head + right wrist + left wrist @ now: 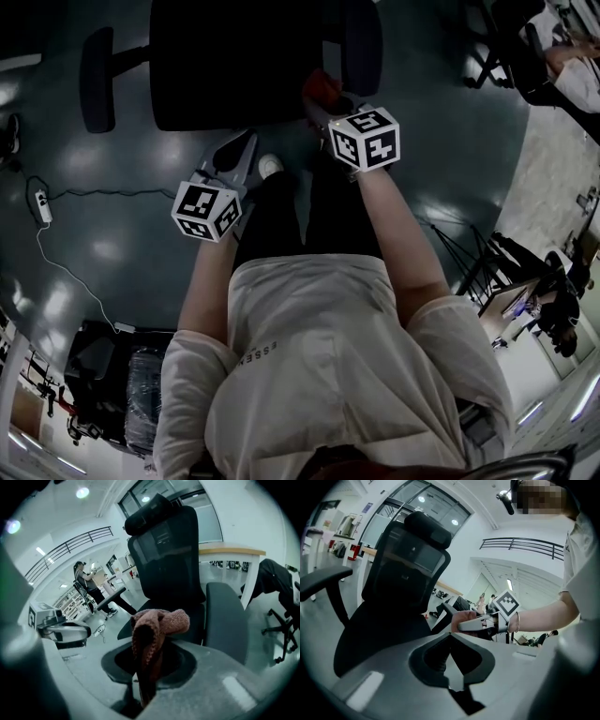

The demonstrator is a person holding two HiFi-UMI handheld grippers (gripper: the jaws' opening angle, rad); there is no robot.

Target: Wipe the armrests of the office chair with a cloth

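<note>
Dark floor (pixel 122 244) below; up close, right gripper (pixel 145 672) clamps cloth (pixel 157 625), left gripper (pixel 451 656) closed.

The office chair (pixel 234 66) is black, armrests (pixel 97 80) included. The cloth (pixel 157 625) is a rusty reddish-brown knit. The left gripper (pixel 451 667) and the right gripper (pixel 143 686) are grey with black inner faces, and each marker cube (pixel 206 209) has black-and-white squares. The floor (pixel 112 234) is glossy dark grey-green. The person's shirt (pixel 319 356) is off-white, the trousers (pixel 309 216) black and the shoe (pixel 270 166) white.

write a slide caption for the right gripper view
Right gripper shut on a reddish-brown cloth, held up before the black office chair, one armrest to the cloth's right.
</note>
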